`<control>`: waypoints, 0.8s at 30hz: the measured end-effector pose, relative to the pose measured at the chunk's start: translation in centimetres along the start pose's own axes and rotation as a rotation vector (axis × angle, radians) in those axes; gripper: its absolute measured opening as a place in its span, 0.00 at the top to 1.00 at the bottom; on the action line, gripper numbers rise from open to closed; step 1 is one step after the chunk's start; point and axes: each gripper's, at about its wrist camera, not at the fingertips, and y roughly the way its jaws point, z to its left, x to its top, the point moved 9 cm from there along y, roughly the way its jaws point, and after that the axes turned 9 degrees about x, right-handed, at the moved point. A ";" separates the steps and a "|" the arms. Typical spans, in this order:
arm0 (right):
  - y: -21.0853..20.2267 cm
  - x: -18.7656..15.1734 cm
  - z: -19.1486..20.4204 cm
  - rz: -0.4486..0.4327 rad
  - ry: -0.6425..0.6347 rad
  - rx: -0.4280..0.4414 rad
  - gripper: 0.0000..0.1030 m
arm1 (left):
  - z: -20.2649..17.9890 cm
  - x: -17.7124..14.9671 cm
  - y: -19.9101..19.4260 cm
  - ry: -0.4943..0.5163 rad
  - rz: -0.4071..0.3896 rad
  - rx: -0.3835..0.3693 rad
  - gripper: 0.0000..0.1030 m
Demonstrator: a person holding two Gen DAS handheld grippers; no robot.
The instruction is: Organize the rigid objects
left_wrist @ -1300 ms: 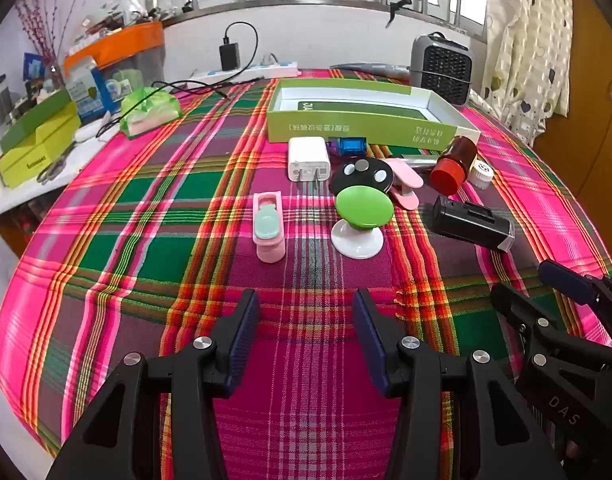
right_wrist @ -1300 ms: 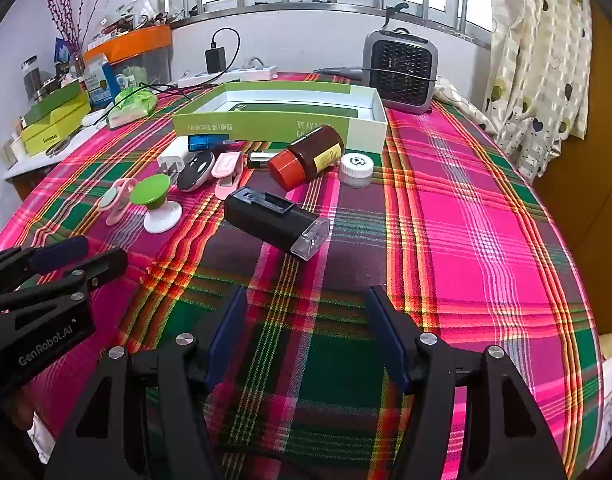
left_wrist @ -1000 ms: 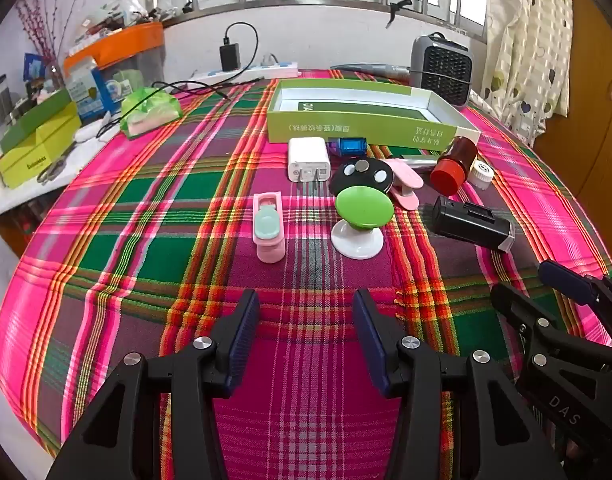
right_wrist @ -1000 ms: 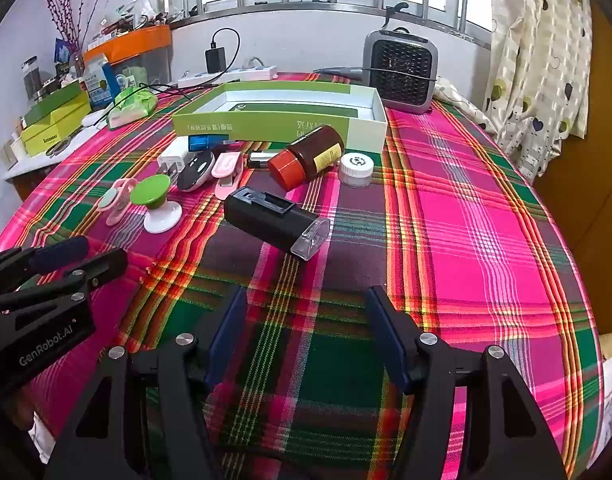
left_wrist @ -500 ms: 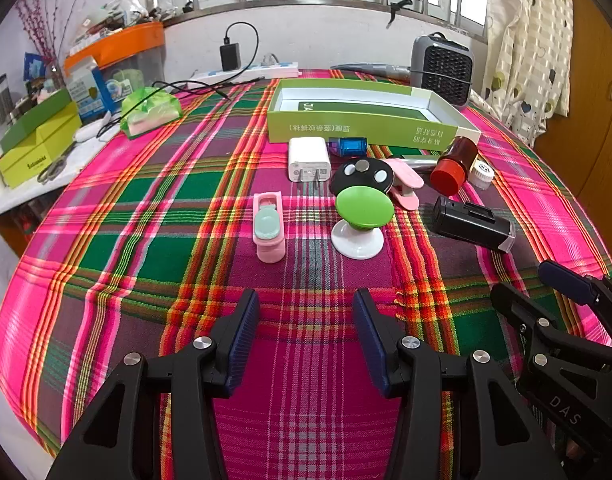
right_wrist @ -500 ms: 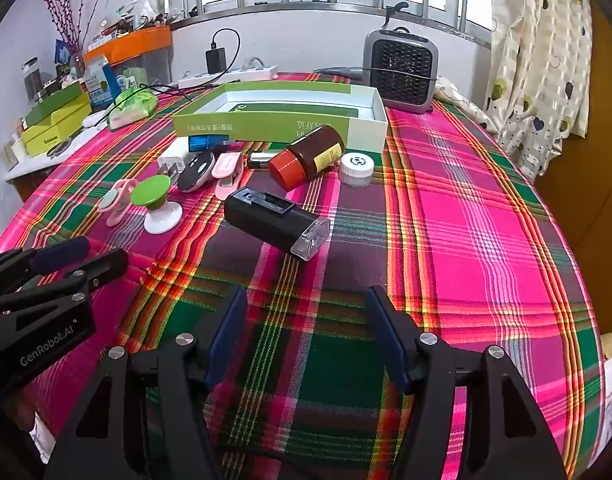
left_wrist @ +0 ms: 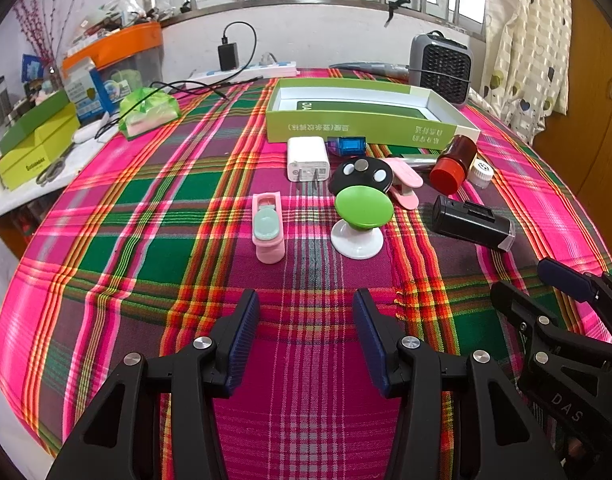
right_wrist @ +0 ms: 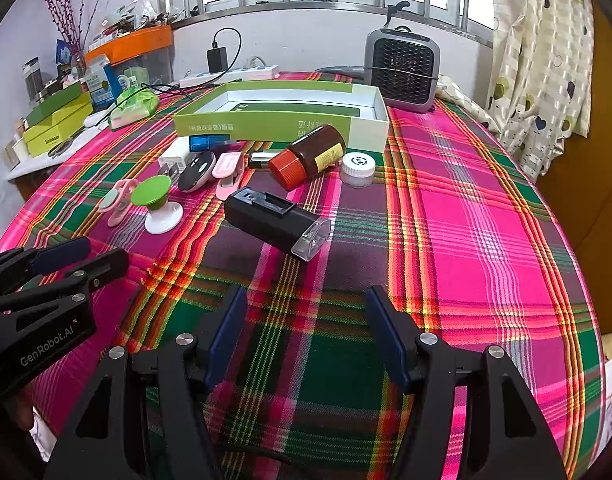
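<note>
On the bench point(left_wrist: 154, 216), the open box point(left_wrist: 369, 118) lies at 12 o'clock, the heater point(left_wrist: 441, 66) behind it at 1. Before the box sit the charger plug point(left_wrist: 307, 158) and remote point(left_wrist: 361, 174). The mushroom-shaped stand point(left_wrist: 359, 216) is just nearer, a clip case point(left_wrist: 268, 228) at its 9 o'clock, the flashlight point(left_wrist: 469, 226) at its 3. The bottle point(right_wrist: 307, 156) lies on its side behind the flashlight, a small jar point(right_wrist: 357, 169) just beside it at its 3.

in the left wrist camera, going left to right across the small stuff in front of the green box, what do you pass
pink clip → white charger → green-topped stand → red-capped brown bottle → black flashlight
</note>
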 end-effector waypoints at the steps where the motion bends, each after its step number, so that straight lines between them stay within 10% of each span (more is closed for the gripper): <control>1: 0.0 0.1 0.1 0.001 0.000 0.000 0.40 | 0.0 0.0 0.0 0.000 0.000 0.000 0.54; 24: 0.4 0.5 0.1 0.043 -0.063 0.078 0.40 | -0.2 0.3 0.2 0.049 0.026 -0.047 0.54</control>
